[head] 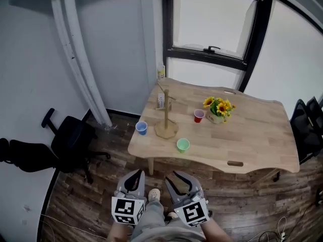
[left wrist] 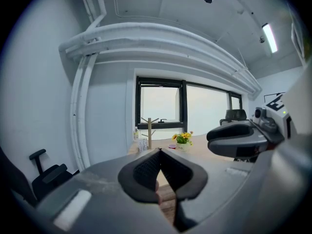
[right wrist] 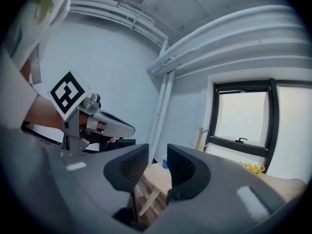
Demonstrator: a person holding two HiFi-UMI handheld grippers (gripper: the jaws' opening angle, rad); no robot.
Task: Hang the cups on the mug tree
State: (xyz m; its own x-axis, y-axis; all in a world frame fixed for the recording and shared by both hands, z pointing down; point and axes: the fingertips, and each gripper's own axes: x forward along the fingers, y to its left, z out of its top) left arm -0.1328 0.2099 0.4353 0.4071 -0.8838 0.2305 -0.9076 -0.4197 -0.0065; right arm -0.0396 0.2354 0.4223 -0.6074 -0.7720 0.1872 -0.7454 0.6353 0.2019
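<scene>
Green cup point(head: 183, 144) stands on the bench point(head: 252, 135) well ahead, nearest the right tongs point(head: 174, 177), parted and empty; left tongs point(head: 135, 174) closed, empty.

Light wooden table point(head: 252, 150) stands on dark plank floor point(head: 91, 205) below a black-framed window point(head: 212, 24). 1 pot of sunflowers point(head: 218, 110) upright on the tabletop. 1 black office chair point(head: 70, 142) left of table, well apart. White pipes point(head: 75, 49) run along left wall. Loose cables point(head: 275, 231) on floor
</scene>
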